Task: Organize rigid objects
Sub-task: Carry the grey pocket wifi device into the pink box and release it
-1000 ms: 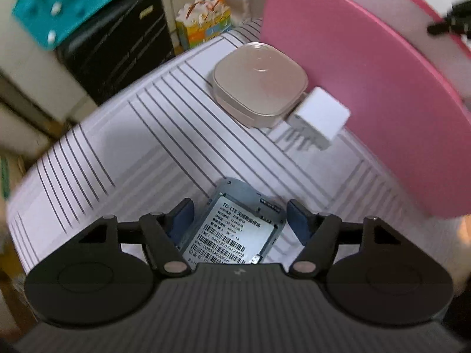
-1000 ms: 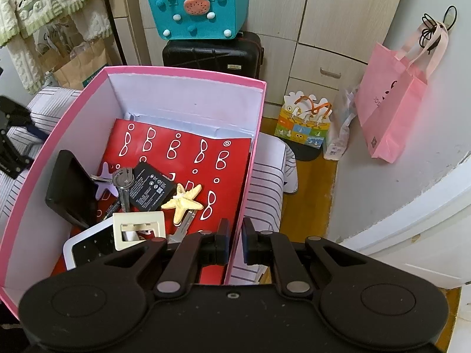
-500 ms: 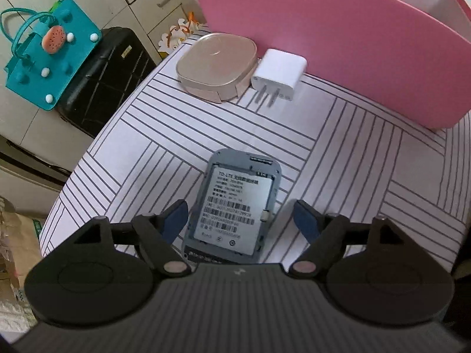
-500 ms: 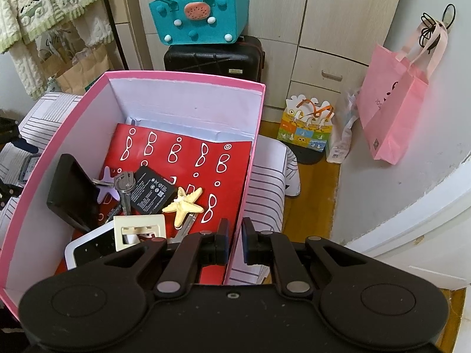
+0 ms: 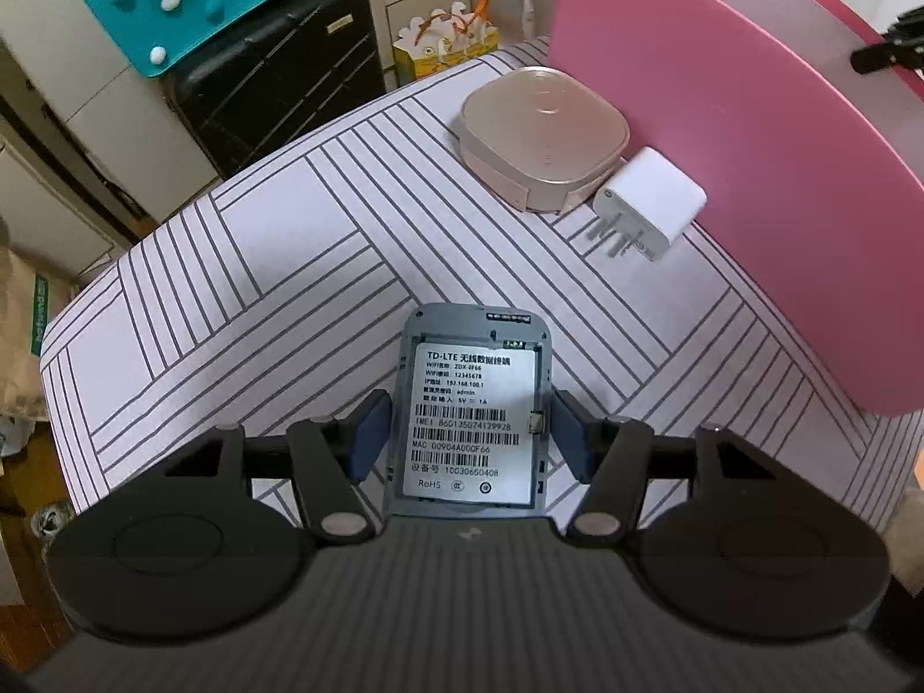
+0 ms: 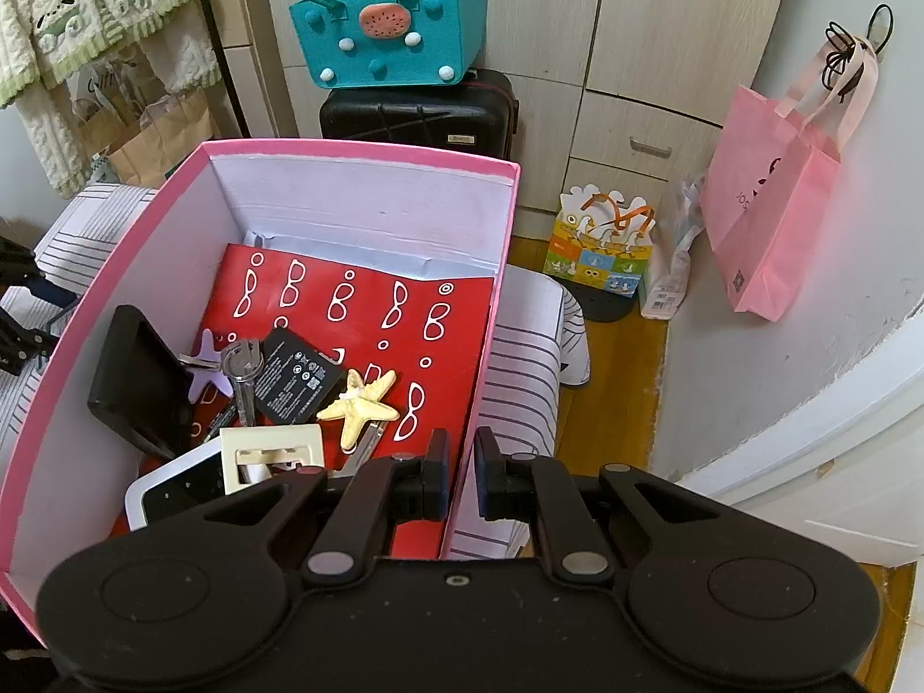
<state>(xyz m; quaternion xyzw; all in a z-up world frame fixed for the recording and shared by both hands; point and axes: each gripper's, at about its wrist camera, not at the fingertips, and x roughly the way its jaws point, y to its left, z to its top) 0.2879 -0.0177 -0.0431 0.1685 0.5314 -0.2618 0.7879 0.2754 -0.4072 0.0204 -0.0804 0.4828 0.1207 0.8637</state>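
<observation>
A: Start with the big things. Where does everything sit?

B: A pink box [image 6: 508, 265] stands on the striped tabletop [image 5: 242, 265], already holding a black case [image 6: 138, 381], a battery [image 6: 297, 384] and a starfish [image 6: 358, 404]. Outside it, against its pink wall, lie a beige square gadget [image 5: 543, 136] and a white plug [image 5: 652, 205], touching each other.

A: And the thing being gone after?

B: The grey router [image 5: 473, 421], back cover off, label up, flat on the tabletop nearer than the other two.

A: Which tool is on it?

B: The left tool [image 5: 470, 433]. The router lies straight between its blue pads [image 5: 369, 433], long axis running away along the pointing direction, so the pads face its two long edges. The jaws have just been closing in; the pads look right at the edges, but I can't say they press yet.

A: The right tool?

B: The right tool [image 6: 460, 482] hovers at the box's right wall, jaws nearly together, nothing in them. The left is plainly the nearer one.
</observation>
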